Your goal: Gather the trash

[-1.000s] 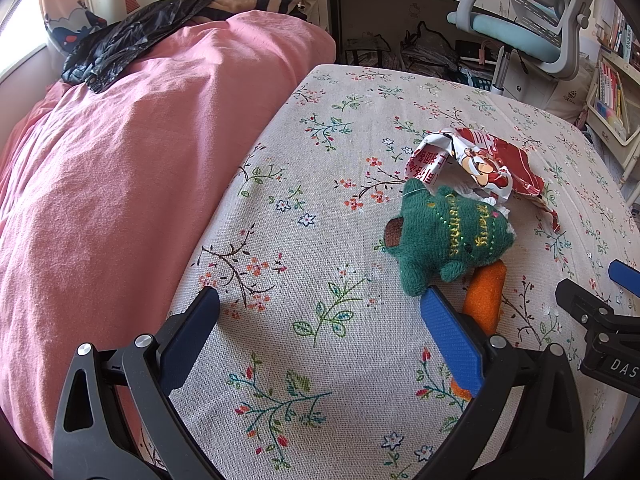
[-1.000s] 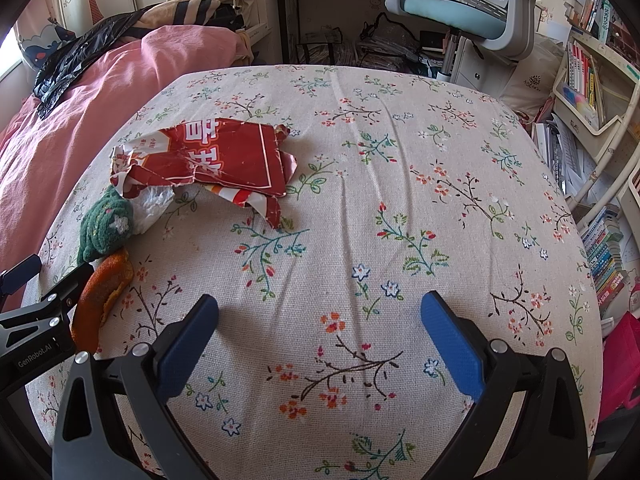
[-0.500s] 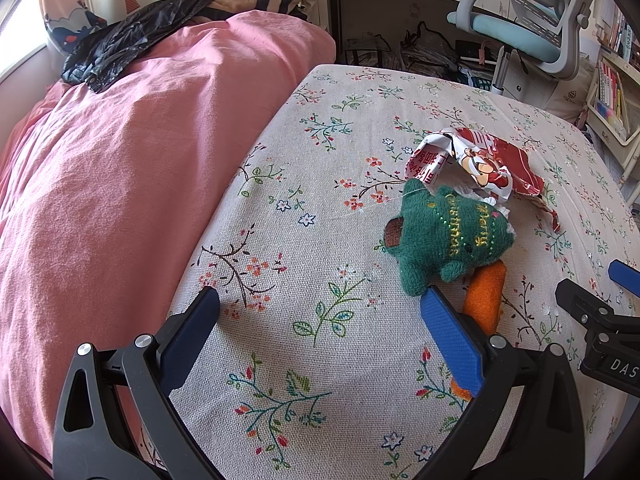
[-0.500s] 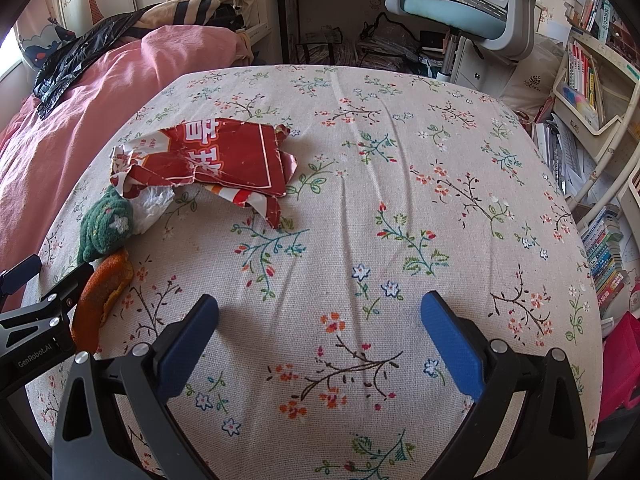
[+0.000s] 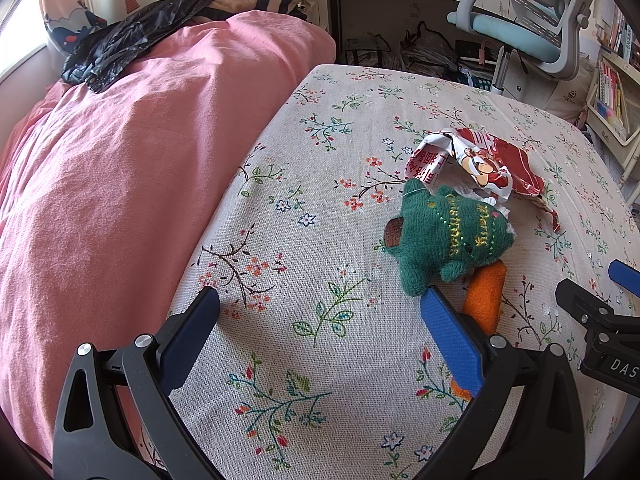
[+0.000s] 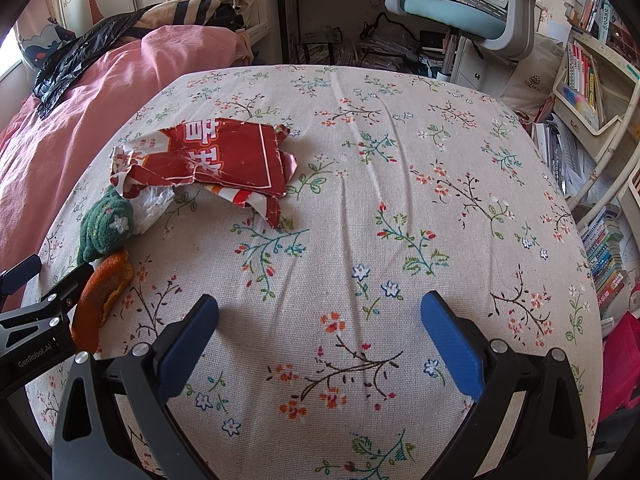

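While both pairs of blue fingers stand spread wide and hold nothing, the left gripper [image 5: 320, 320] and the right gripper [image 6: 320, 320] hover over the floral table [image 6: 400, 160]. Three things lie in one cluster: one torn red wrapper [image 6: 228, 158], one green knitted toy [image 5: 448, 236] touching it, and one orange peel [image 5: 484, 300] just behind the left gripper's right finger, well left of the right gripper's fingers.

Left gripper [image 5: 320, 312] spread wide over floral cloth [image 5: 320, 168]. Green knitted toy [image 5: 444, 236] at two o'clock, touching orange peel [image 5: 484, 300]; torn red wrapper [image 5: 480, 164] beyond.
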